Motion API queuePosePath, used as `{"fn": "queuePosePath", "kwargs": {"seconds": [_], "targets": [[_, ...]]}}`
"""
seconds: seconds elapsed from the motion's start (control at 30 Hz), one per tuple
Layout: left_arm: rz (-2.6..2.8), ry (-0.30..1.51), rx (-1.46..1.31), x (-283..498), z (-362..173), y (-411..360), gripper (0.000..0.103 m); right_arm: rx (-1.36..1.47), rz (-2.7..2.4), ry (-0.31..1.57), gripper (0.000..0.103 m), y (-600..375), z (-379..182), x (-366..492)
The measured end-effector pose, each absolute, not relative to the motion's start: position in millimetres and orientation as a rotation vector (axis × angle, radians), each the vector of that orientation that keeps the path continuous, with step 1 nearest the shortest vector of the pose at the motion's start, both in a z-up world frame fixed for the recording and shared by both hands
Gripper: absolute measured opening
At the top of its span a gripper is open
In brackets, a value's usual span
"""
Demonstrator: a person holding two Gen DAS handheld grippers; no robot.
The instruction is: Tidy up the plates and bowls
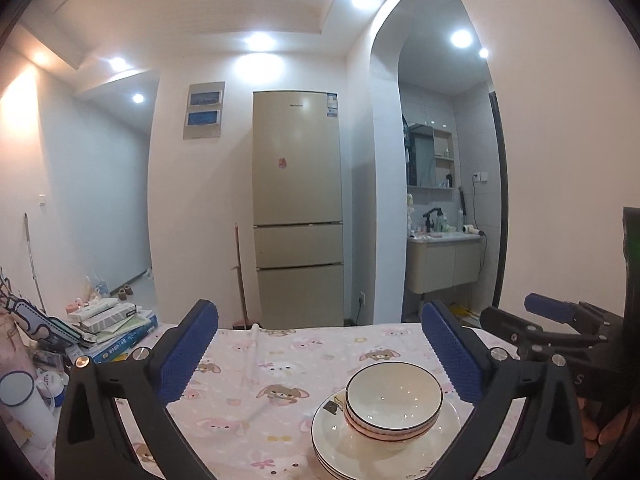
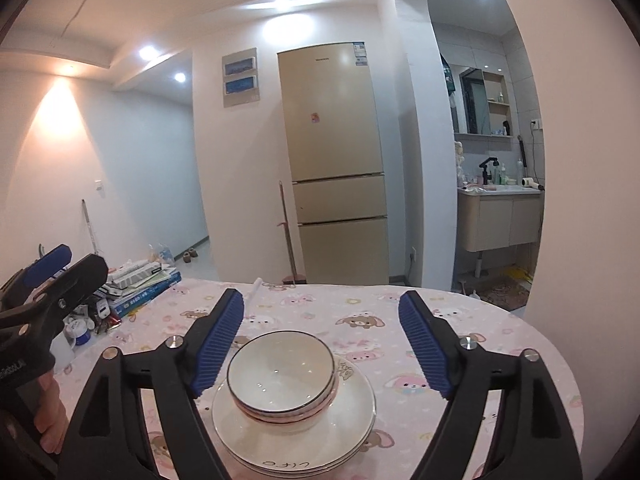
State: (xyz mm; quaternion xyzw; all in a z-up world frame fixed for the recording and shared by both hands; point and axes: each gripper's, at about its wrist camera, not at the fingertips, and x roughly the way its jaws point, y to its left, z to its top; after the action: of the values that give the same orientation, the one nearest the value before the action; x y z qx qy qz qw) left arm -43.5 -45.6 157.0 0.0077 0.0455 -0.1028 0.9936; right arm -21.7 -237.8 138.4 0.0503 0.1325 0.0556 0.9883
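Note:
Stacked white bowls with dark rims (image 1: 394,398) sit on a stack of white plates (image 1: 348,440) on the pink cartoon tablecloth (image 1: 248,384). My left gripper (image 1: 320,316) is open and empty, above and behind the stack, which lies low right between its fingers. In the right wrist view the bowls (image 2: 281,376) rest on the plates (image 2: 296,440), near the left finger. My right gripper (image 2: 322,302) is open and empty above them. Each gripper shows at the edge of the other's view: the right one (image 1: 560,320) and the left one (image 2: 52,272).
A pile of books and boxes (image 1: 108,324) and clutter sit at the table's left edge (image 2: 136,280). A beige fridge (image 1: 298,208) stands behind the table. A bathroom vanity (image 1: 442,260) shows through an arch at right.

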Motion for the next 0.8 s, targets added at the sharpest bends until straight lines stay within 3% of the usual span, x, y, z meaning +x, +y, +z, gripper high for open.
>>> {"fn": "queuePosePath", "kwargs": {"seconds": [0.1,0.27,0.57,0.8], "targets": [[-0.211,0.079,0.004,-48,148,-43,0.103,0.087,0.109,0.223,0.093,-235,134,-31],[-0.218,0.103,0.012,-54,129,-42,0.103,0.087,0.086,0.244,0.094,-231,123,-37],[-0.193,0.117,-0.008,-58,87,-33,0.103,0.090,-0.048,0.091,0.102,-227,95,-63],[-0.162,0.139,-0.016,-55,57,-26,0.103,0.085,-0.038,0.127,0.102,-228,78,-63]]}}
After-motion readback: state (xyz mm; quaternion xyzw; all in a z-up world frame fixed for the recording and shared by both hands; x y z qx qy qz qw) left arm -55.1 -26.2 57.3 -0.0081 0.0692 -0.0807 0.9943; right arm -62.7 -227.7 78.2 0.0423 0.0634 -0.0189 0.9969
